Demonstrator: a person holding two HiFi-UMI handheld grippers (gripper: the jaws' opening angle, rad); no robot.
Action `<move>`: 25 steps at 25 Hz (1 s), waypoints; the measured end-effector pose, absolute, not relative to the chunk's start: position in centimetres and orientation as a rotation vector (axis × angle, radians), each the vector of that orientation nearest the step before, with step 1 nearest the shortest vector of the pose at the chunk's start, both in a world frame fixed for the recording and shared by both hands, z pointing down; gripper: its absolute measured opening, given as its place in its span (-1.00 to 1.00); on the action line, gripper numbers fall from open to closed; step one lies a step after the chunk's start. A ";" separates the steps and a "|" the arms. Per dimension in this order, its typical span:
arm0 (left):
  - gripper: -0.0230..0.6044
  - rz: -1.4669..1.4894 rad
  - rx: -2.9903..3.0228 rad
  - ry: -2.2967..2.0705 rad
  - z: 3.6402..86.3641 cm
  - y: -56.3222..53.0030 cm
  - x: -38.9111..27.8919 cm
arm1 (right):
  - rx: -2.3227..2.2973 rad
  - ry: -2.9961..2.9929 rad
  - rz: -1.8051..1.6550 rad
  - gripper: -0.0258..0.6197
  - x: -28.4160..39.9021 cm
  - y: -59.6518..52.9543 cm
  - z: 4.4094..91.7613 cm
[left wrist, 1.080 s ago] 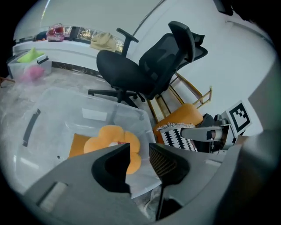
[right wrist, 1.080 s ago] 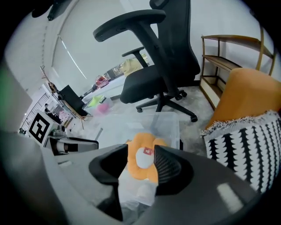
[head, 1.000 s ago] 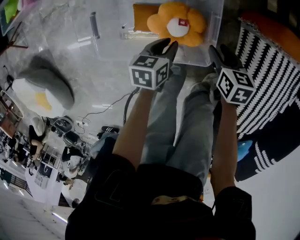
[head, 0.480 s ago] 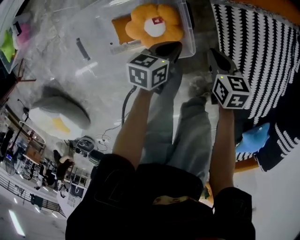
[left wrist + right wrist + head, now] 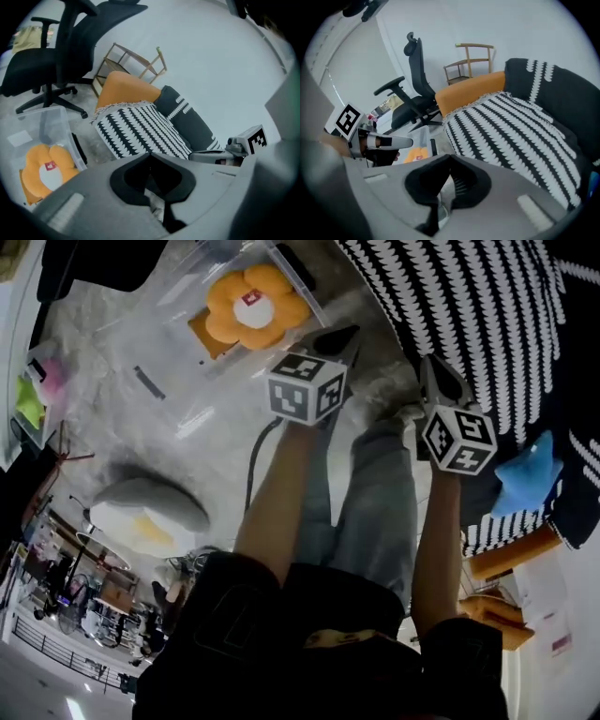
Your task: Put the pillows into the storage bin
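Setting: an indoor lab or open-plan workspace with a home-like corner set up in it.

Evidence:
- A black swivel office chair point(image 5: 47, 61) stands on a grey mottled hard floor point(image 5: 141, 442).
- The walls point(image 5: 211, 56) are plain white.
- A loose cable point(image 5: 251, 460) trails over the floor.
- Crowded desks and equipment point(image 5: 84, 601) fill the far side.

Domestic props: a striped-covered couch point(image 5: 511, 131), a wooden chair point(image 5: 471, 58), and a clear storage bin point(image 5: 47, 124) on the floor.

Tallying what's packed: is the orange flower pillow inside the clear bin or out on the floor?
In. The orange flower pillow lies inside the clear bin, its walls surrounding it in head and left gripper views.
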State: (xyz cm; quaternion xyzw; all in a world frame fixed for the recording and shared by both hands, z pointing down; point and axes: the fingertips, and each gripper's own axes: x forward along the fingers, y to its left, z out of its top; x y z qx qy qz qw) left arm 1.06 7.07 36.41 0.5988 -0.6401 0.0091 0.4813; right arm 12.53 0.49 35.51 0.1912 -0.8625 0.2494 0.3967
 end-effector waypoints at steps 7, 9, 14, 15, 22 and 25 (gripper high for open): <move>-0.90 0.196 1.647 -1.467 34.9 1.8 10.8 | 0.800 -2.143 0.732 -0.91 24.6 -3.0 34.8; -0.89 0.222 1.697 -1.425 34.9 1.0 13.8 | 0.861 -2.134 0.758 -0.91 27.6 -3.3 34.9; -0.89 0.332 1.755 -1.299 35.3 -0.9 22.1 | 1.033 -2.102 0.837 -0.91 35.8 -5.5 34.8; -0.89 0.357 1.759 -1.274 35.4 -1.3 23.9 | 1.065 -2.093 0.853 -0.91 37.6 -5.7 34.9; -0.89 0.514 1.922 -1.052 34.9 -4.9 38.5 | 1.356 -1.959 0.938 -0.91 51.5 -5.1 34.6; -0.89 0.549 1.994 -0.964 35.4 -6.2 43.7 | 1.471 -1.908 0.973 -0.91 56.9 -5.2 34.8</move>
